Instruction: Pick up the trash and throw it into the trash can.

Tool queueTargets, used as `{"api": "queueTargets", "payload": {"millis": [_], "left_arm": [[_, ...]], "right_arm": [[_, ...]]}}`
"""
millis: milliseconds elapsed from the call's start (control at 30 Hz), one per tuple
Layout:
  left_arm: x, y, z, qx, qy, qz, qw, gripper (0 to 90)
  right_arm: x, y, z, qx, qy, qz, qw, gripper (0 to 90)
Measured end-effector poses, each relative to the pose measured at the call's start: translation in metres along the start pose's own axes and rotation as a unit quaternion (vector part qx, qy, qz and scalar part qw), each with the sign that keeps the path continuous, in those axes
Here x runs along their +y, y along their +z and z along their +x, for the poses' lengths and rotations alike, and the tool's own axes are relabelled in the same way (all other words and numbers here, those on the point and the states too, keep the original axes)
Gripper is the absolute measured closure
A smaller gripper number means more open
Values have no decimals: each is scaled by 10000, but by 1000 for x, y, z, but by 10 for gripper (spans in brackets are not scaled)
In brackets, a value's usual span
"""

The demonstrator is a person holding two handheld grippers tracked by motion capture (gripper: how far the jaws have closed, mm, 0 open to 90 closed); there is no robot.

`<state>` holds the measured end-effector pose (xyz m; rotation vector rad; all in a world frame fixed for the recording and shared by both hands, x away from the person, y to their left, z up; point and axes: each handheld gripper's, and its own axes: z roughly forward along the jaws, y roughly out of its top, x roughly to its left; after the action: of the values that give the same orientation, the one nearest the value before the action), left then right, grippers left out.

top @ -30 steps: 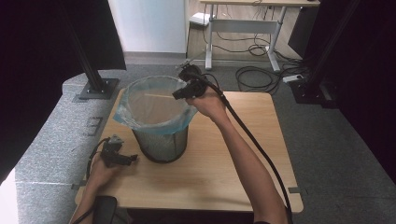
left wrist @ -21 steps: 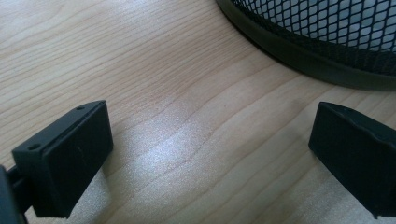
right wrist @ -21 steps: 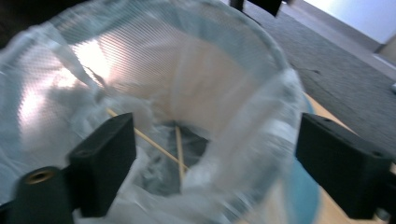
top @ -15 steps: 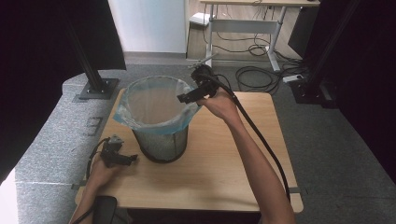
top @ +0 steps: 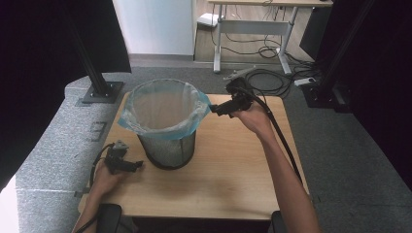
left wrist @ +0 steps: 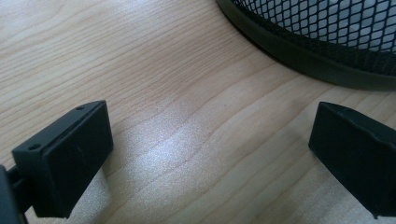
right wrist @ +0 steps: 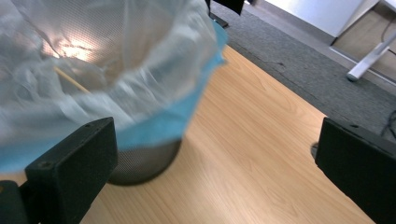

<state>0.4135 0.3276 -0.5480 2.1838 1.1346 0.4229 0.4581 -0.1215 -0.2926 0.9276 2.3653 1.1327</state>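
black mesh bin (top: 166,145) upright on the wooden table (top: 233,165), toward its left half, lined with a pale blue bag (top: 160,109) folded out over the rim. inside the bag, seen from the right gripper view, a thin wooden stick (right wrist: 70,79) lying against the lining. right gripper (top: 214,109) held in the air just beside the bin's right rim, pointing left at the bag's folded edge, apparently apart from it; jaws spread wide, having just been opening, nothing between them in the right gripper view, only tabletop and the bin's side (right wrist: 144,161) beyond. cable trailing back along the forearm toward the near edge. left gripper (top: 138,165) resting low on the table at the bin's lower left, pointing right at its base; jaws spread wide over bare wood (left wrist: 187,116), nothing pinched, the bin's dark bottom ring (left wrist: 299,56) just ahead of the tips. grey carpet (top: 350,145) around the table.
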Motion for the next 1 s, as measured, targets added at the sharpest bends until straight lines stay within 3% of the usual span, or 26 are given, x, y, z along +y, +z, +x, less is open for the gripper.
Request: {"api": "queueTargets", "payload": {"millis": [167, 267, 367, 467, 500, 567, 600, 633, 700, 733, 833, 867, 900, 1000], "left_arm": [[0, 0, 0, -2, -3, -1, 10000, 0], [0, 0, 0, 1, 1, -1, 10000, 0], [0, 0, -1, 3, -2, 0, 10000, 0], [-1, 0, -1, 4, 0, 0, 10000, 0], [-1, 0, -1, 1, -2, -3, 10000, 0], [-1, 0, -1, 1, -2, -4, 10000, 0], [-1, -1, -1, 0, -3, -4, 10000, 0], [-1, -1, -1, 0, -3, -5, 10000, 0], [-1, -1, -2, -11, -11, -5, 10000, 0], [-1, -1, -2, -10, -10, -5, 10000, 0], [-1, -1, -2, -7, -5, -5, 10000, 0], [-1, -1, -2, -10, -11, -6, 10000, 0], [-1, -1, -2, -13, -8, -2, 10000, 0], [-1, -1, -2, -9, -5, -3, 10000, 0]], "right_arm": [[-33, -9, -14, -160, 94, -1, 9998, 0], [-43, -12, -17, -223, 140, 8, 9997, 0], [-69, -17, -24, -383, 243, -25, 9990, 0], [-81, -18, -25, -455, 265, -35, 9986, 0], [-99, -18, -28, -495, 376, -57, 9981, 0], [-106, -18, -29, -526, 405, -54, 9978, 0], [-115, -16, -31, -569, 415, -44, 9975, 0], [-135, -13, -33, -628, 508, -25, 9967, 0], [-144, -12, -34, -670, 533, -19, 9963, 0], [-162, -8, -35, -723, 571, 17, 9957, 0], [-186, -2, -35, -751, 620, 51, 9952, 0], [-186, -2, -35, -751, 620, 51, 9952, 0], [-206, 4, -33, -767, 676, 70, 9947, 0], [-229, 12, -30, -779, 735, 103, 9942, 0]]}}
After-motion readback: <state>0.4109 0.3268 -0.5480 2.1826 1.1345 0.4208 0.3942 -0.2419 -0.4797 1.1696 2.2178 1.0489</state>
